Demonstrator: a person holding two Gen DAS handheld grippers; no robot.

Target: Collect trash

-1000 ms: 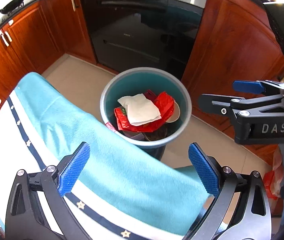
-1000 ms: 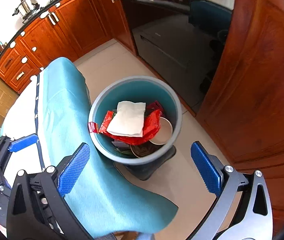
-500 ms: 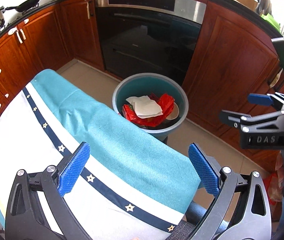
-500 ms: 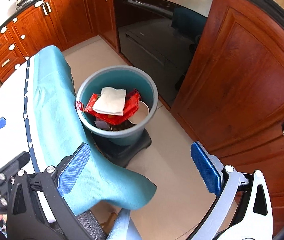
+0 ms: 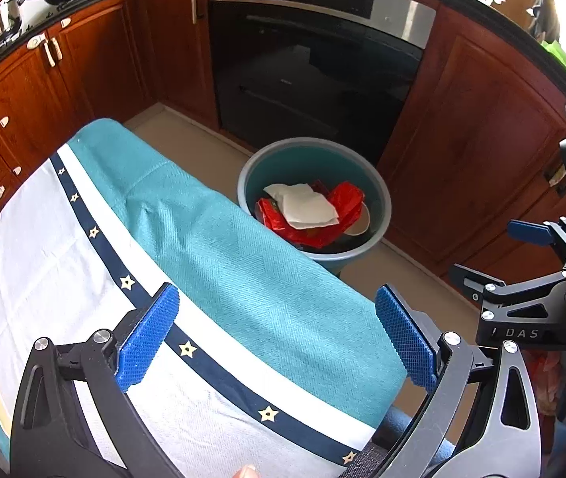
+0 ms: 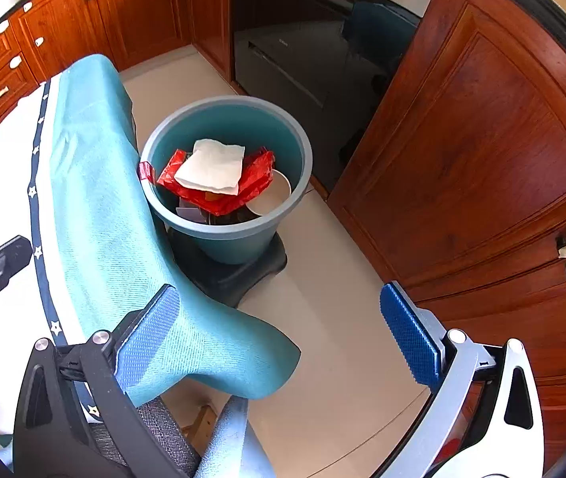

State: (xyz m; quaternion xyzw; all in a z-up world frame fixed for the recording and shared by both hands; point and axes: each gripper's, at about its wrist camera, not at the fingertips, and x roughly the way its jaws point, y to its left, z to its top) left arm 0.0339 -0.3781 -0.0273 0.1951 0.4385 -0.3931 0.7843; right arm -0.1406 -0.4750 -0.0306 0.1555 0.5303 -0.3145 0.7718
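Observation:
A teal trash bin (image 5: 378, 215) (image 6: 227, 239) stands on the floor beside the table. Inside lie a white paper napkin (image 5: 302, 205) (image 6: 213, 167) on top of a red wrapper (image 5: 346, 203) (image 6: 259, 175), plus a paper cup (image 6: 273, 199). My left gripper (image 5: 275, 338) is open and empty, above the tablecloth. My right gripper (image 6: 279, 338) is open and empty, over the table corner and floor, back from the bin. The right gripper also shows in the left wrist view (image 5: 521, 263).
A table with a teal and white tablecloth (image 5: 203, 263) (image 6: 99, 215) with a navy star stripe runs left of the bin. An oven (image 5: 314, 71) and wooden cabinets (image 6: 482, 151) stand behind. The bin rests on a black base (image 6: 239, 275).
Both grippers have drawn back and up from the bin, which now looks smaller and farther. Both stay open. The trash in the bin has not moved.

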